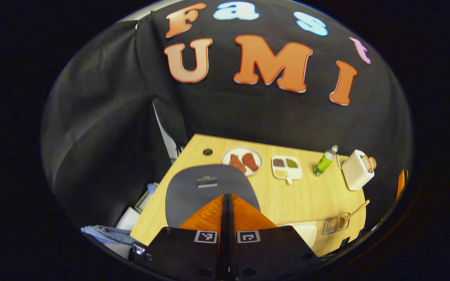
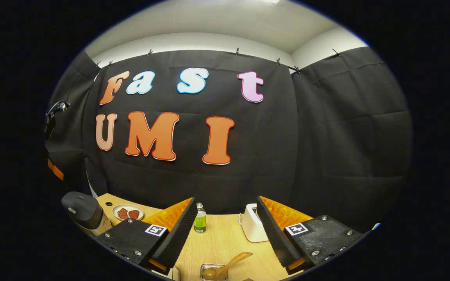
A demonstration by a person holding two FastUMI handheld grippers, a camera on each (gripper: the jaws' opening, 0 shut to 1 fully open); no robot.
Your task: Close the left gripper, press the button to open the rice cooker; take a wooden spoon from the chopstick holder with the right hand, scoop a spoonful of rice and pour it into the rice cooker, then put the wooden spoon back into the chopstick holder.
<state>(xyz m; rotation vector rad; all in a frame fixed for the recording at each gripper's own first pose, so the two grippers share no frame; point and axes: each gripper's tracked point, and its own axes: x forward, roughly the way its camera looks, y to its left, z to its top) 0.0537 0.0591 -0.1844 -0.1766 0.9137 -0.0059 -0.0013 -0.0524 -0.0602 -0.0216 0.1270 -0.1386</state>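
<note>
My left gripper (image 1: 227, 197) is shut with nothing between its fingers and hovers just above the dark grey rice cooker (image 1: 201, 189), whose lid is down. The lid's small button panel (image 1: 208, 182) lies just beyond the fingertips. A wooden spoon (image 1: 356, 208) leans in the wire chopstick holder (image 1: 336, 224) at the right front of the table, next to a white bowl (image 1: 307, 234). My right gripper (image 2: 225, 201) stands open and empty above the table, with the spoon (image 2: 231, 263) and holder (image 2: 213, 272) low between its fingers. The rice cooker (image 2: 82, 210) sits far to its left.
On the wooden table (image 1: 311, 195) stand a plate of red food (image 1: 242, 160), a divided dish (image 1: 286, 168), a green bottle (image 1: 325, 160) and a white toaster (image 1: 358, 169). The bottle (image 2: 199, 219) and toaster (image 2: 253, 228) are ahead of the right gripper. Clutter lies beyond the table's left edge.
</note>
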